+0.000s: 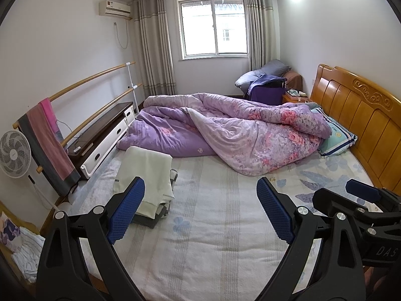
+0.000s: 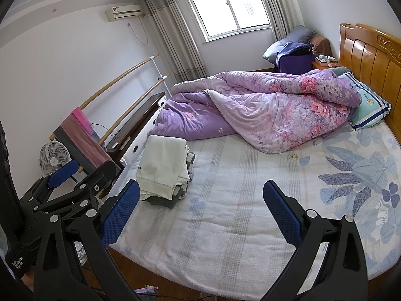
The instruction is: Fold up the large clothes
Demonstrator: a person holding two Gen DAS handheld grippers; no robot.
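Quilt (image 1: 240,128) beyond folded clothes (image 1: 147,175)

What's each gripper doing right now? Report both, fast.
Left gripper: open, holding nothing, above the bed sheet.
Right gripper: open, holding nothing, above the same sheet.

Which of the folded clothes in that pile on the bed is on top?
The cream-white garment lies on top of the pile. It is pale and plain, while the pieces under it are grey and checked and show only at the edges.
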